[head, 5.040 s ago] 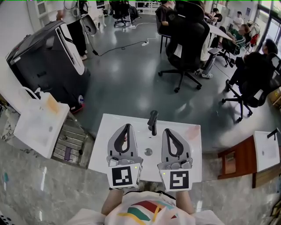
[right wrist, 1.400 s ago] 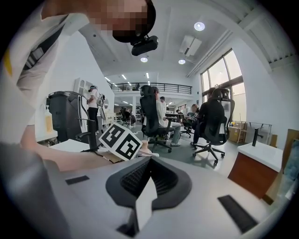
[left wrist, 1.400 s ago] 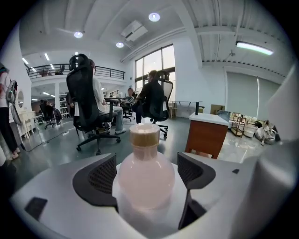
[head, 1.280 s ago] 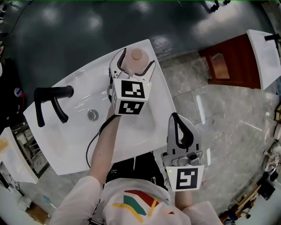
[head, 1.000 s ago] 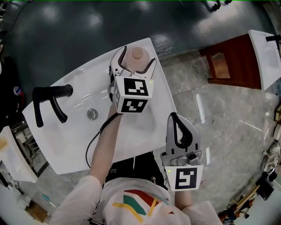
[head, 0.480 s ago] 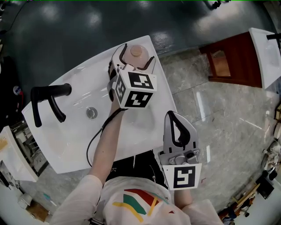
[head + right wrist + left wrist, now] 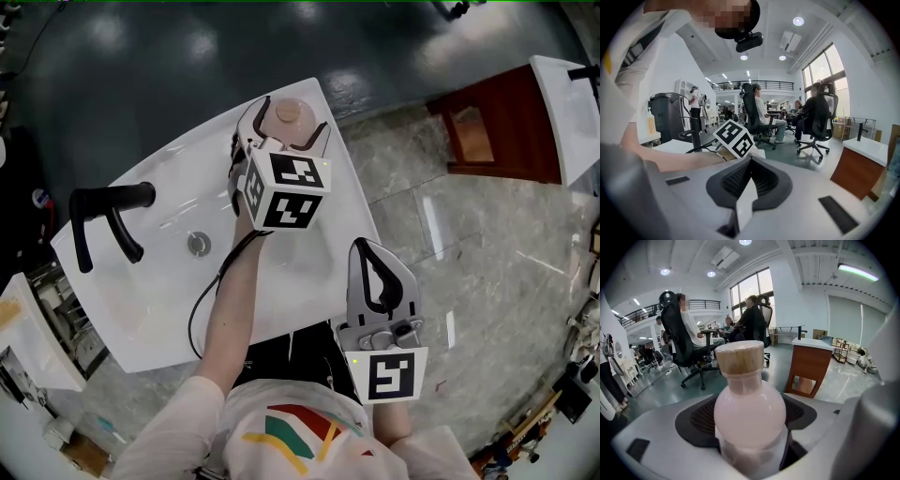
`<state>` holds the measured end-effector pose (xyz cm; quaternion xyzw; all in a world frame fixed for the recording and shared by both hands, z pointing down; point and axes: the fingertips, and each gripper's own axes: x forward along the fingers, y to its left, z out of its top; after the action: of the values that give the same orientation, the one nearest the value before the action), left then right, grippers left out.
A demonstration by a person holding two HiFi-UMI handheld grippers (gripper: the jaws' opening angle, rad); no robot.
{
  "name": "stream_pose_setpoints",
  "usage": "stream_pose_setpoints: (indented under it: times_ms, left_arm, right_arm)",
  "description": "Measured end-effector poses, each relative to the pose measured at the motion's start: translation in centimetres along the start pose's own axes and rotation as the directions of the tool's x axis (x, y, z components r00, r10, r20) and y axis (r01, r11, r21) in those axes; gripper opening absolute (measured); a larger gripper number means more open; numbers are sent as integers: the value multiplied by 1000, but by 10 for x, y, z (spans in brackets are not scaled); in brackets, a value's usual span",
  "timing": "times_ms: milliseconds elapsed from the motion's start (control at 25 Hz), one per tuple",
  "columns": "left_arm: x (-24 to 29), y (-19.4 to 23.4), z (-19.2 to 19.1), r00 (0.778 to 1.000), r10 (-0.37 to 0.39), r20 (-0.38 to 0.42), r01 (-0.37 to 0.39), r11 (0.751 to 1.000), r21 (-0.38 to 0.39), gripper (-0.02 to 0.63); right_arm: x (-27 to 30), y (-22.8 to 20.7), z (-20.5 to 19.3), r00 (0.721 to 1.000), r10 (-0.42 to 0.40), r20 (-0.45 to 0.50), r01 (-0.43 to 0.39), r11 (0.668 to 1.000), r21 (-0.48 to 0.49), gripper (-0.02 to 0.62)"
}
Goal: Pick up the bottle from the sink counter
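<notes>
A pink round-bodied bottle with a tan cork-like cap stands at the far right corner of the white sink counter. My left gripper reaches across the basin and is shut on the bottle's body, one jaw on each side. In the left gripper view the bottle fills the middle, its cap above the dark pads. My right gripper hangs shut and empty near the counter's near edge, over the marble floor. In the right gripper view its jaws meet with nothing between them.
A black faucet rises at the counter's left, with a round drain in the basin. A brown cabinet and another white basin lie at the upper right. Office chairs with seated people fill the room beyond.
Five seconds ago both grippers hung side by side in front of the faucet. My left gripper has since closed on the bottle; over the last second it twisted slightly, and the right drifted a little left.
</notes>
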<state>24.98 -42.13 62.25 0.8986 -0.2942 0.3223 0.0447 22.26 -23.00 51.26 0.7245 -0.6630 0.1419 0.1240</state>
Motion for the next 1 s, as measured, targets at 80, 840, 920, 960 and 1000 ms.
stream_pose_setpoints:
  times_ms: [80, 840, 920, 960, 1000]
  left_arm:
    - [0, 0, 0, 1000, -5, 0, 5, 1000, 0, 390]
    - [-97, 28, 85, 984, 36, 177, -27, 998, -51, 390]
    - [-121, 38, 105, 973, 69, 221, -60, 997, -49, 390]
    - [-133, 44, 116, 966, 82, 244, -72, 996, -50, 390]
    - [-147, 50, 125, 961, 90, 262, -78, 995, -55, 390]
  right_arm:
    - [-2, -1, -1, 1000, -3, -5, 3, 1000, 0, 12]
    - [-14, 5, 81, 991, 13, 134, -6, 998, -57, 11]
    - [-13, 8, 102, 983, 27, 182, -13, 997, -78, 11]
    - [-13, 10, 113, 979, 33, 201, -15, 996, -90, 12]
    - [-14, 12, 124, 976, 36, 213, -15, 995, -102, 12]
